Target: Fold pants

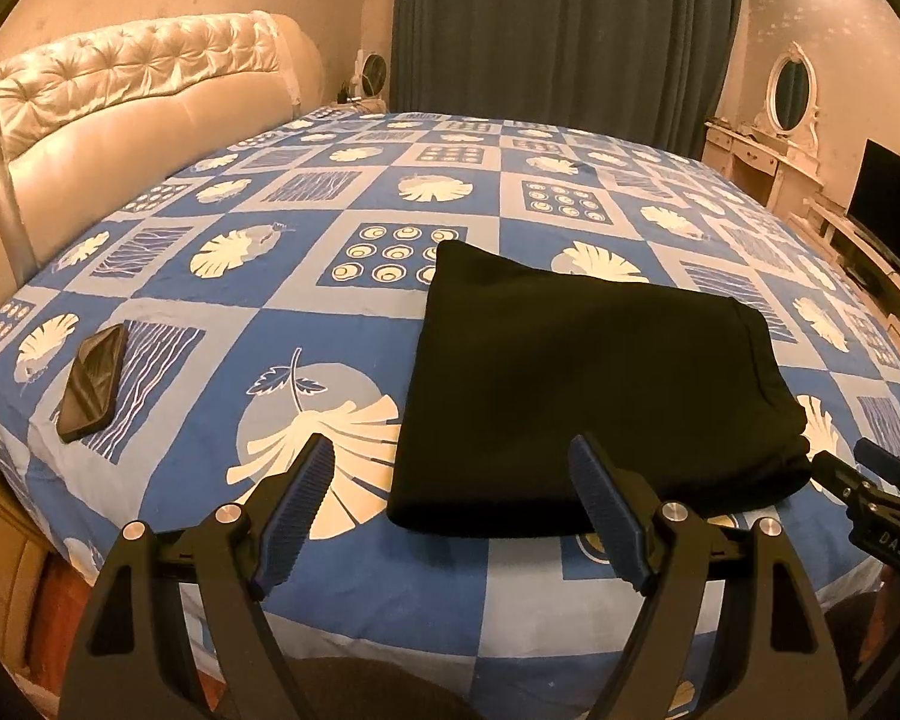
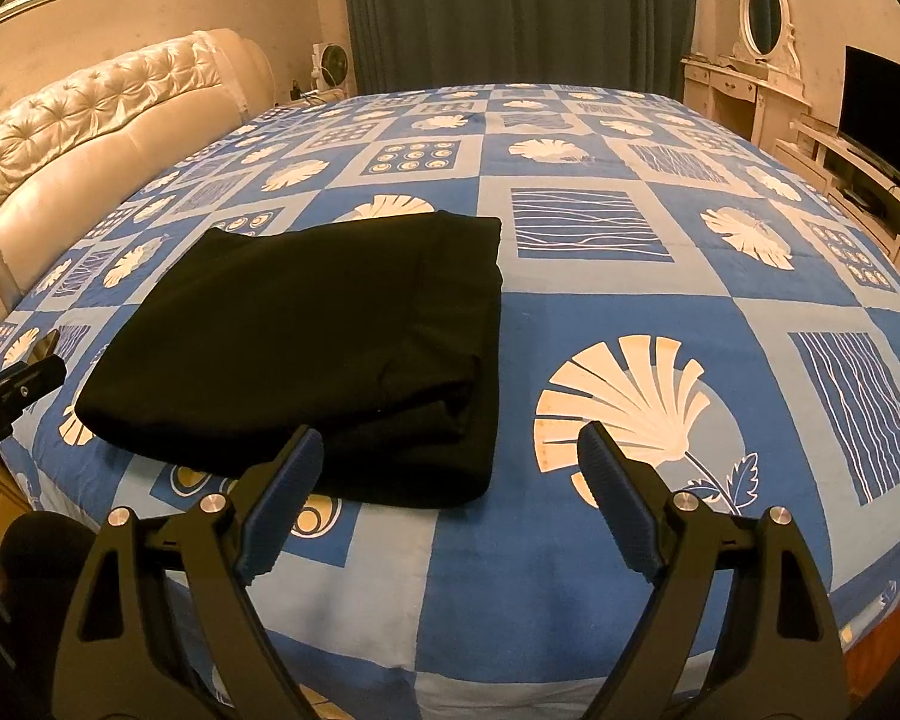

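writing: "DAS" on the side of the right gripper | pants: black, folded into a compact stack on the blue patterned bedspread | left gripper: jaws spread wide, nothing between them, pants just ahead toward its right finger | right gripper: jaws spread wide, empty, pants ahead by its left finger | phone: well left of pants

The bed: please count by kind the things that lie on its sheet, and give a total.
Pants, black, folded: 1
Phone, dark: 1
Total on the sheet: 2
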Motion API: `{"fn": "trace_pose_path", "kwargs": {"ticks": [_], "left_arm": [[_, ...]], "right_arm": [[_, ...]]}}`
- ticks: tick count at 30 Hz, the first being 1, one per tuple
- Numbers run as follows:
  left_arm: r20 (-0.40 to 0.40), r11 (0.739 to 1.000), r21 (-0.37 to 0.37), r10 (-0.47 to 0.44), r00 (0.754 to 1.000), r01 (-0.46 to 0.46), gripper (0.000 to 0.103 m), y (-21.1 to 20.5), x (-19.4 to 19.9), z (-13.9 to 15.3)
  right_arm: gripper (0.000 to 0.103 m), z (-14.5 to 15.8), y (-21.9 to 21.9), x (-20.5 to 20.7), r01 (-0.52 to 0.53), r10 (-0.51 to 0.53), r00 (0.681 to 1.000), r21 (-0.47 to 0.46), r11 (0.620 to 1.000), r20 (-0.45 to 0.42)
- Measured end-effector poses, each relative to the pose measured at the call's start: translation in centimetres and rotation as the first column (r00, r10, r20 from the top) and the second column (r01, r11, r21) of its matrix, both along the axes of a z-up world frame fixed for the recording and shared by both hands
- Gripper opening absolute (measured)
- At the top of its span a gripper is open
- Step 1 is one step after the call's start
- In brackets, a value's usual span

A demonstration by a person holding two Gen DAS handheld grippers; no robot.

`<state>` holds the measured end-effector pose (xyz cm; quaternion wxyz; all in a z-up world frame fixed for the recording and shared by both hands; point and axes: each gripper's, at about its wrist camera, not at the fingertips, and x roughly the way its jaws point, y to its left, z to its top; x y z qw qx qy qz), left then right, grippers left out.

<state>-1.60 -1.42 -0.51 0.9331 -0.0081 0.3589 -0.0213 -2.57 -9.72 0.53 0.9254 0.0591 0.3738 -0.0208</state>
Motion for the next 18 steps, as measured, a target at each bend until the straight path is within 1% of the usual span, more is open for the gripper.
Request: {"fn": "trace_pose_path", "kwargs": {"ticks": [3, 10, 18], "left_arm": [[-0.001, 1.000, -0.005, 0.004, 1.000, -0.004, 0.079, -0.03, 0.03, 0.10], [-0.010, 1.000, 0.017, 0.004, 1.000, -0.004, 0.079, -0.16, 0.11, 0.01], [-0.009, 1.000, 0.011, 0.008, 1.000, -0.008, 0.079, 0.07, 0.08, -0.02]], "right_arm": [[0.087, -0.11, -0.08, 0.04, -0.002, 0.002, 1.000, 0.002, 1.000, -0.004], [0.087, -0.36, -0.05, 0.14, -0.007, 0.007, 1.000, 0.002, 1.000, -0.011], [0.087, -0.44, 0.08, 0.16, -0.010, 0.010, 1.000, 0.003, 1.000, -0.012]]}}
